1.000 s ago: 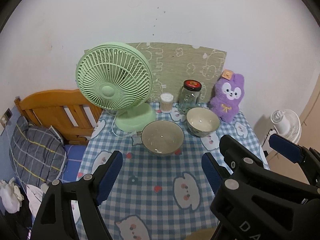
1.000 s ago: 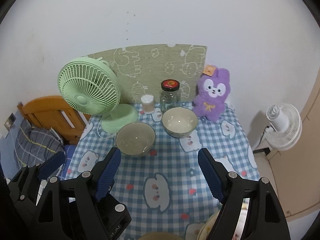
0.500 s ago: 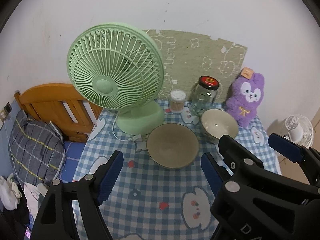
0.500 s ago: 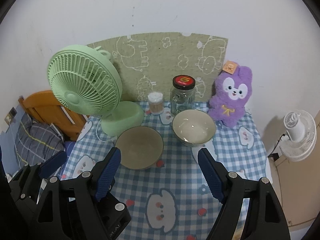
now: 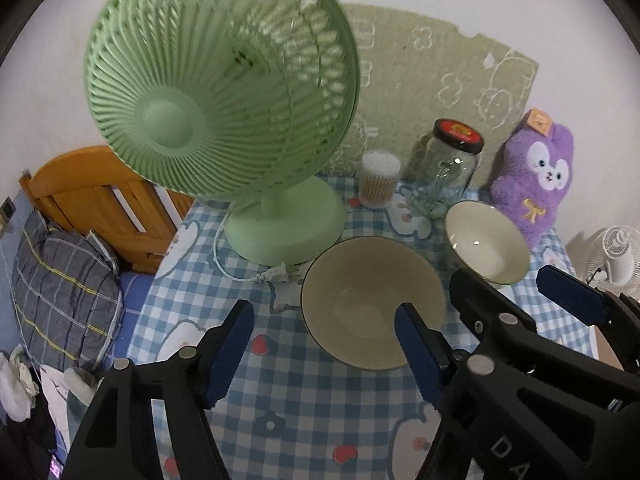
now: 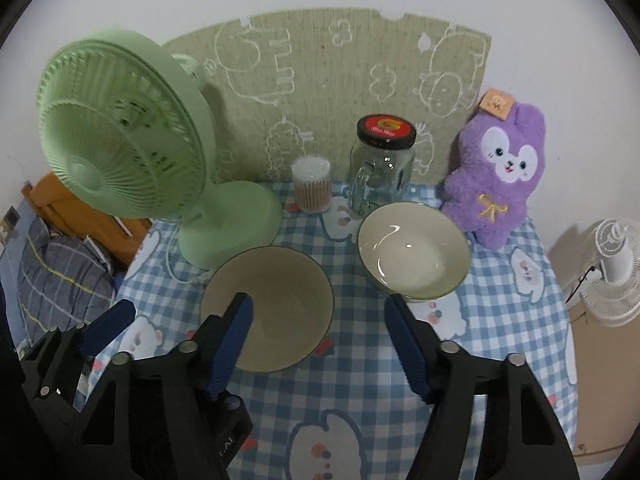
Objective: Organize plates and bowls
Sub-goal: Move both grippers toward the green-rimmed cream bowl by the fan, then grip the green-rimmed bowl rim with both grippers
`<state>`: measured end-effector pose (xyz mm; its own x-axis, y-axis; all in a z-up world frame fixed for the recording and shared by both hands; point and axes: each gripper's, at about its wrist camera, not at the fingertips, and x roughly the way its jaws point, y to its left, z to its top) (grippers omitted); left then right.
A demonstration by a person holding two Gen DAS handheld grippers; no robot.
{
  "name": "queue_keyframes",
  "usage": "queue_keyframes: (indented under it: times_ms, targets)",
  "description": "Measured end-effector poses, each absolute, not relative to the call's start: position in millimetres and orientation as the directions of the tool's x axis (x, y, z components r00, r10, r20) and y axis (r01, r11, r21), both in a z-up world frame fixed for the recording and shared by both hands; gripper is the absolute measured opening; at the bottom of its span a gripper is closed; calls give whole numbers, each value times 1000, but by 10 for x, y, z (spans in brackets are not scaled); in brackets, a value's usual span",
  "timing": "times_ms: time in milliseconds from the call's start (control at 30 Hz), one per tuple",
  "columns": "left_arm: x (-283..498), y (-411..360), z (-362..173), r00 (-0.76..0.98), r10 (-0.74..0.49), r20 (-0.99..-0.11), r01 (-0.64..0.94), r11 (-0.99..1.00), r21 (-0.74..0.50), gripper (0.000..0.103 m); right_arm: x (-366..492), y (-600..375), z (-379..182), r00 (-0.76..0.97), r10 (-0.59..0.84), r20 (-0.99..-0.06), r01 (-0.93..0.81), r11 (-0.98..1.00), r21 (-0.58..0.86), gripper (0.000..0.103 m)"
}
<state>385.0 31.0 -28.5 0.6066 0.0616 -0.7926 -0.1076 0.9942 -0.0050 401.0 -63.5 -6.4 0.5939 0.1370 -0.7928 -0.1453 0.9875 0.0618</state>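
One table (image 6: 500,360) is seen, covered with a blue-and-white checked cloth printed with white animals. It stands against a white wall (image 6: 120,0), where one beige mat (image 6: 340,80) with white drawings is leaned at the far edge. One wooden bed frame (image 5: 100,200) with a grey checked pillow (image 5: 60,292) is seen beyond the left edge, and one white fan (image 6: 612,268) stands on the floor beyond the right edge.

On the table, one green fan (image 6: 120,140) is placed at the far left corner. One purple plush rabbit (image 6: 496,176) sits at the far right corner. Two bowls are counted: the darker bowl (image 6: 280,304) near the middle, and the pale bowl (image 6: 412,252) just beside it to the right, apart from it. One glass jar (image 6: 380,164) with a black-and-red lid and one small cup of cotton swabs (image 6: 312,188) stand at the far edge.

Two grippers are held above the near edge. The left gripper (image 5: 324,344) has just been closing its jaws; they are moderately wide and nothing is gripped, though the darker bowl's near rim is seen between them. The right gripper (image 6: 320,340) has just been closing too, with jaws moderately wide and nothing gripped.
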Motion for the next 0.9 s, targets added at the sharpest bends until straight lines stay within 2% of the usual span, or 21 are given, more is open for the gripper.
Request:
queue_keyframes:
  times_ms: [200, 467, 500, 533, 600, 700, 900]
  targets:
    - [4075, 328, -545, 602, 84, -794, -125, 992, 10, 65, 4257, -609, -366, 584, 127, -802, -144, 988, 52, 61]
    - [4275, 371, -912, 569, 35, -822, -121, 992, -42, 62, 4464, -584, -694, 552, 131, -823, -148, 987, 58, 54]
    - [4295, 379, -941, 567, 34, -823, -119, 992, -41, 61, 4484, -581, -726, 550, 132, -825, -146, 987, 61, 51]
    - [4313, 378, -962, 565, 34, -824, -116, 992, -39, 59, 4504, -580, -753, 549, 131, -825, -142, 988, 63, 46]
    - [4359, 376, -1003, 562, 50, -825, -118, 993, -20, 52, 4544, -575, -806, 543, 122, -831, -133, 989, 58, 45]
    - [4418, 401, -1086, 554, 44, -832, -117, 993, -26, 50, 4566, -562, -860, 539, 122, -834, -126, 990, 64, 44]
    - [4463, 405, -1203, 528, 53, -848, -125, 992, -16, 36, 4628, -538, -993, 513, 119, -850, -125, 990, 64, 31]
